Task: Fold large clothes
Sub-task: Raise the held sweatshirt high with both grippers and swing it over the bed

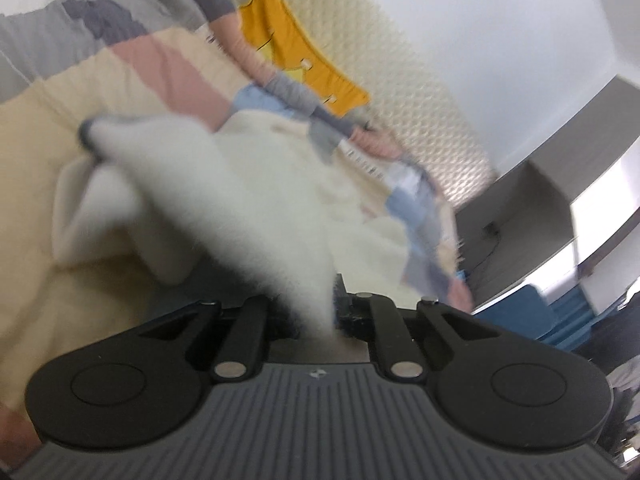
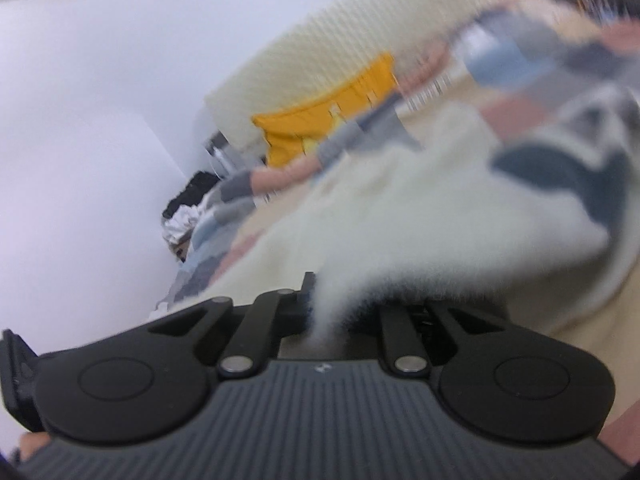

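Note:
A white fluffy garment (image 1: pixel 240 184) with dark grey trim lies stretched over the bed; both views are motion-blurred. My left gripper (image 1: pixel 316 312) is shut on one edge of the garment, which runs up and away from the jaws. My right gripper (image 2: pixel 332 312) is shut on another edge of the same garment (image 2: pixel 420 216); its dark grey collar or cuff (image 2: pixel 560 168) shows at the right. The fingertips of both grippers are hidden by the fabric.
A patchwork quilt (image 1: pixel 120 60) in beige, pink, grey and blue covers the bed. An orange pillow (image 1: pixel 296 48) leans on the cream padded headboard (image 1: pixel 400 80). White walls stand behind. Blue furniture (image 1: pixel 532 304) sits beyond the bed's edge.

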`<state>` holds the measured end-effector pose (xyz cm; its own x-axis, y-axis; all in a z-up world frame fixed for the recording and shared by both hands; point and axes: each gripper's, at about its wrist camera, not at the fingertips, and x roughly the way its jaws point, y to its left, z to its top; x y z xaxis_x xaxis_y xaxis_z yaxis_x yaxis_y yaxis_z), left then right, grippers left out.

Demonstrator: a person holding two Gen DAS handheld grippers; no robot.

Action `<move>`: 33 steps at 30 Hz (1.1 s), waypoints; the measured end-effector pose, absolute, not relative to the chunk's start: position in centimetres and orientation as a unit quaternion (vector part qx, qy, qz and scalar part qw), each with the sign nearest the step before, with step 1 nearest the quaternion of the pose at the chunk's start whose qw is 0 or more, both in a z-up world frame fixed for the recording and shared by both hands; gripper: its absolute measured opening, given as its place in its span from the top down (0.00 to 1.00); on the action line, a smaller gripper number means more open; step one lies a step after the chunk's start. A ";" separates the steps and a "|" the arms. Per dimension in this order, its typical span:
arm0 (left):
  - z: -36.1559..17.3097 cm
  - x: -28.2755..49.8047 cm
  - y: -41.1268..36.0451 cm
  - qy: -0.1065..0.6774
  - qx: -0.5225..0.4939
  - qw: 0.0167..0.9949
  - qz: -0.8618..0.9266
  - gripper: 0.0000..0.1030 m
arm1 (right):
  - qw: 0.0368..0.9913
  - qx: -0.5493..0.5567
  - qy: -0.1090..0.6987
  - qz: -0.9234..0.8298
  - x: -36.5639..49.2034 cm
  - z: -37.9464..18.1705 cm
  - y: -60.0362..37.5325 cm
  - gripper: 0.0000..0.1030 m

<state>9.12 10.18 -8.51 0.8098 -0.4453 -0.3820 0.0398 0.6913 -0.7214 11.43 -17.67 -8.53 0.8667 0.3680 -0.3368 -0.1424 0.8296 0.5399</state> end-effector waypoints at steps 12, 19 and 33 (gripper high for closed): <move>10.6 6.1 10.4 0.162 -0.325 0.915 -0.178 0.88 | 0.947 0.249 0.104 0.172 10.0 6.5 -17.9 0.86; 23.9 3.3 10.1 0.086 -0.285 0.933 -0.203 0.88 | 0.948 0.241 0.038 0.205 8.6 17.5 -18.8 0.86; 42.4 2.4 11.0 0.009 -0.204 0.956 -0.209 0.88 | 0.959 0.176 -0.048 0.219 9.6 33.3 -17.2 0.86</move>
<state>2.44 10.98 42.38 0.9128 -0.4026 0.0686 0.3955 0.8295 -0.3944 9.61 -17.23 33.34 0.8995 0.4033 0.1682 -0.4367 0.8423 0.3160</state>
